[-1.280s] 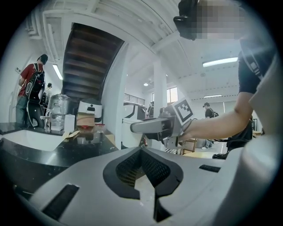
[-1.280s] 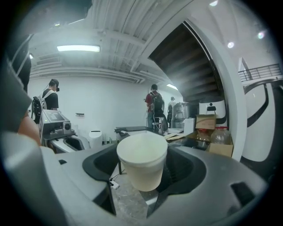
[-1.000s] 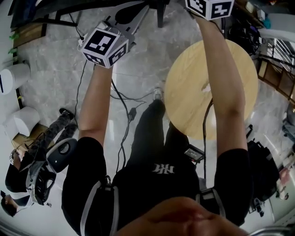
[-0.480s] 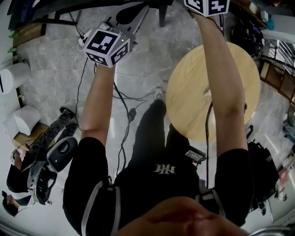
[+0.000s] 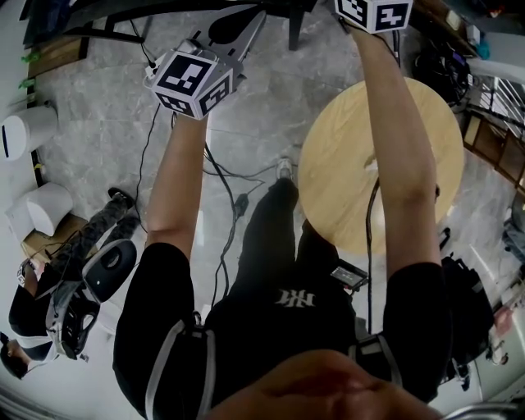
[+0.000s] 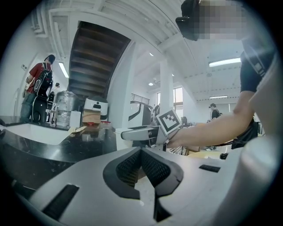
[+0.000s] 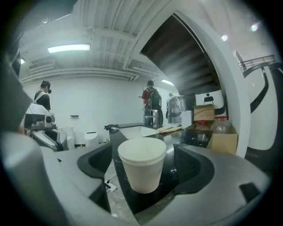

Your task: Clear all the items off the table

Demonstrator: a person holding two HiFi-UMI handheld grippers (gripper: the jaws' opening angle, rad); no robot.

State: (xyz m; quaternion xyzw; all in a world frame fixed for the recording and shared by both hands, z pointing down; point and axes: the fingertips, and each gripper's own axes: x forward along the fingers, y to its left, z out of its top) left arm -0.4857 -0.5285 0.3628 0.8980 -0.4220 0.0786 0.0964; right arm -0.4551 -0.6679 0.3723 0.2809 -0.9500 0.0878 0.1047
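Against a second ago, the left hand-held gripper point(image 5: 194, 79) sits a touch further right in the head view; the right hand-held gripper point(image 5: 373, 12) is unchanged at the top edge, arm stretched over the round wooden table point(image 5: 328, 189). Otherwise the scene matches. Left hand-held gripper: jaws fully closed, ribbed pads point(image 6: 154, 170) meeting at the tip, nothing between them; raised in the air, pointing level across the room. Its own view catches the right hand-held gripper's marker cube point(image 6: 169, 123) and the person's forearm point(image 6: 212, 129) beyond it. Right hand-held gripper: jaws wide apart, one on each side of the white cup point(image 7: 142, 163), a gap showing on both sides, no contact visible. Cup stands upright on the black worktop point(image 7: 116, 156), between the two jaws; rim seen from slightly below, so contents cannot be told. Further along the black worktop: a clear plastic container point(image 7: 221, 126) and two cardboard boxes point(image 7: 204, 112), one stacked higher behind, one point(image 7: 224, 142) nearer the right jaw; what is in them is not visible. Beyond, a person with a backpack point(image 7: 152, 103) stands near a dark staircase underside point(image 7: 185, 57). Head view below: grey marble floor point(image 5: 98, 139) with cables point(image 5: 221, 189) trailing across it.
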